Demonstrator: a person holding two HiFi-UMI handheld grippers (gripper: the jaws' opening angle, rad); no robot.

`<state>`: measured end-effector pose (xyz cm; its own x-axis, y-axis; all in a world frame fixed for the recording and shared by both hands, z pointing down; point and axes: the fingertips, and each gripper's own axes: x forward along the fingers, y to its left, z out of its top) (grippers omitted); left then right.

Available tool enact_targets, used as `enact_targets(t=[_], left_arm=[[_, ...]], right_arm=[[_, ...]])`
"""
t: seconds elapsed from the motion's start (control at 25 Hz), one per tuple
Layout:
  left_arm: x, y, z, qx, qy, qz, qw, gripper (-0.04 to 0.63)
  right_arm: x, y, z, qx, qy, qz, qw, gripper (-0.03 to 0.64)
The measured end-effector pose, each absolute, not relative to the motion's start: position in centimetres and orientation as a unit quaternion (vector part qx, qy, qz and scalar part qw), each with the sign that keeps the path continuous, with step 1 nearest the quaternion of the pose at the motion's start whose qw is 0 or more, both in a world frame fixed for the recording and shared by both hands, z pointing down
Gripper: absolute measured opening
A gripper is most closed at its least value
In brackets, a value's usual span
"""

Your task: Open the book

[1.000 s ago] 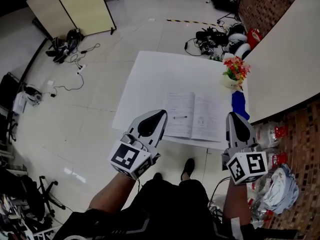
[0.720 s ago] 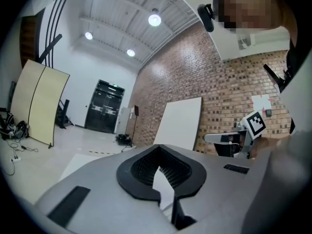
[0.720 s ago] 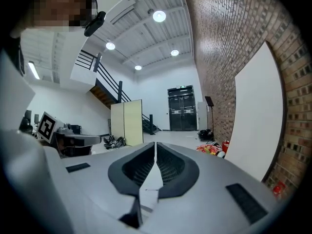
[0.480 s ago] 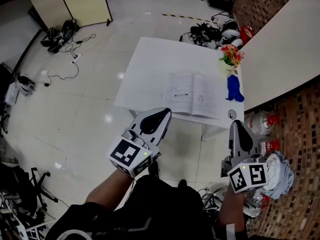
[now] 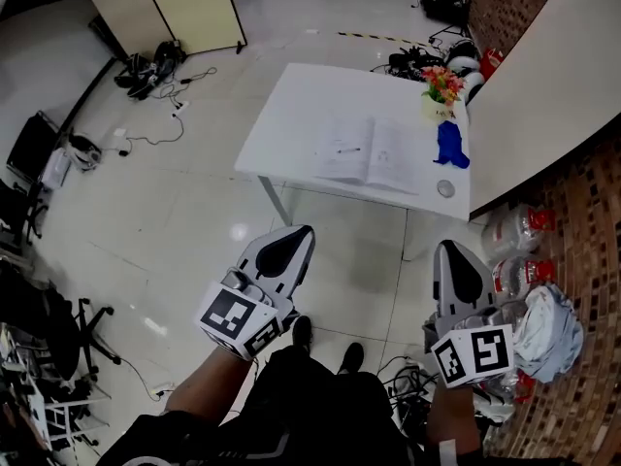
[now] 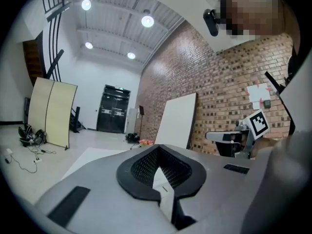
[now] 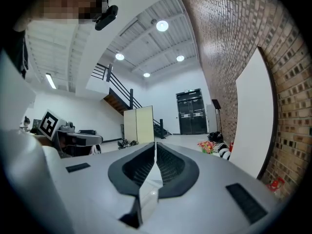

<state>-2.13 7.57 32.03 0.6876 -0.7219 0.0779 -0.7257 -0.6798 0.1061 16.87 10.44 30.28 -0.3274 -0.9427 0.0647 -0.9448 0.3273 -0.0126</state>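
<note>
The book [image 5: 369, 153] lies open and flat on the white table [image 5: 301, 115] far ahead, with a pen [image 5: 347, 149] resting on its left page. My left gripper [image 5: 296, 236] and right gripper [image 5: 448, 250] hang over the floor close to my body, well short of the table. Both are shut with nothing held. In the left gripper view the jaws [image 6: 157, 149] meet with no gap. The right gripper view shows the same [image 7: 155, 146]. Neither gripper view shows the book.
A flower vase [image 5: 439, 87], a blue object [image 5: 449, 144] and a small round thing [image 5: 445, 188] stand at the table's right end. A large white board [image 5: 543, 95] leans on the brick wall. Bags [image 5: 548, 318] lie at the right, cables and a folding screen [image 5: 184, 8] beyond.
The table and open book have receded in the head view as the person stepped back. Both grippers, earlier at the table's front edge, are now over bare floor, still shut.
</note>
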Motion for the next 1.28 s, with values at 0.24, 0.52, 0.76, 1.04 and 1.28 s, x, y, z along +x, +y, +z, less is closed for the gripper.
enact_targets(t=[0.24, 0.52, 0.76, 1.04, 1.28], left_arm=[[-6.4, 14.3, 31.8, 0.912, -0.406, 0.013, 0.056, -0.006], [-13.8, 22.4, 32.2, 0.921, -0.385, 0.003, 0.059, -0.006], [-17.1, 28.1, 32.9, 0.934, -0.352, 0.009, 0.057, -0.005], [-14.4, 35.6, 31.0, 0.935, -0.351, -0.002, 0.044, -0.005], [-10.2, 43.3, 30.0, 0.929, -0.365, 0.002, 0.054, -0.005]], right_arm=[[12.6, 16.1, 29.5, 0.573, -0.819, 0.019, 0.009, 0.002], [5.8, 23.7, 29.6, 0.594, -0.804, 0.024, 0.016, 0.002], [1.6, 30.7, 30.0, 0.598, -0.801, 0.038, 0.026, 0.002], [3.1, 38.9, 28.8, 0.589, -0.808, 0.025, 0.016, 0.002], [6.7, 45.9, 28.6, 0.562, -0.826, 0.027, 0.012, 0.002]])
